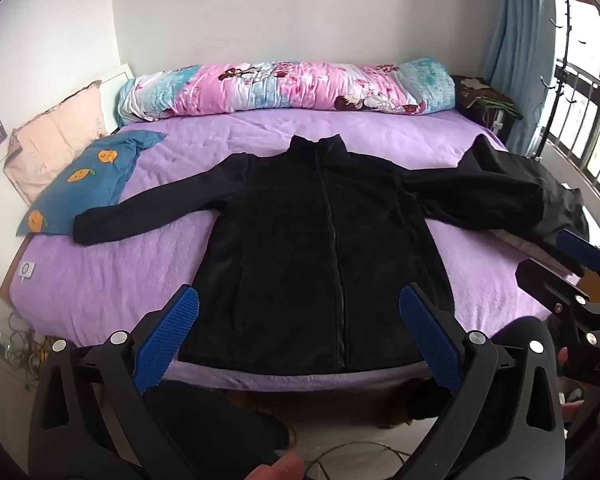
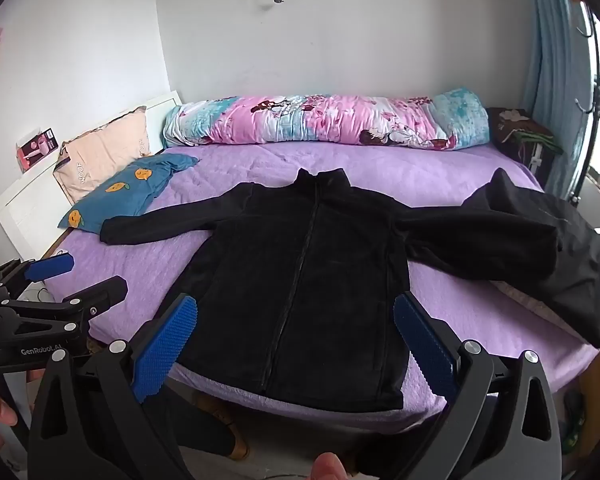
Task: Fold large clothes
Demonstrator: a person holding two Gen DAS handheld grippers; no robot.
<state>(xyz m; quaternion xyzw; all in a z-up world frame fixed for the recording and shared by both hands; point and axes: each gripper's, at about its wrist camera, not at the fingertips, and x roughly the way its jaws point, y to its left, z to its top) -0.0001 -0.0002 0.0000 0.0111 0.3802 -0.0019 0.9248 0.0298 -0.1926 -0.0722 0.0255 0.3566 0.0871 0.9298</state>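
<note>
Your black fleece jacket (image 1: 316,240) lies flat on the purple bedsheet (image 1: 140,280), filling the middle of both frames, zipped up, collar toward the top, hem at the near edge of the bed. One sleeve stretches to the left of the frame, its cuff touching the blue pillow with orange prints (image 1: 88,184); the other runs right and rests against a second dark garment (image 1: 540,196) bunched at the right edge.

Your left gripper (image 1: 298,340) hangs at the bottom centre of its view, jaws spread wide, nothing between the blue pads; the jacket's hem shows in the gap between them, and you are not touching it. Your right gripper (image 2: 296,344) is likewise wide open and empty, framing the hem from slightly further right.

Along the top of the bed lies a rolled pink floral quilt (image 1: 284,88), with a peach pillow (image 1: 52,144) at upper left.
</note>
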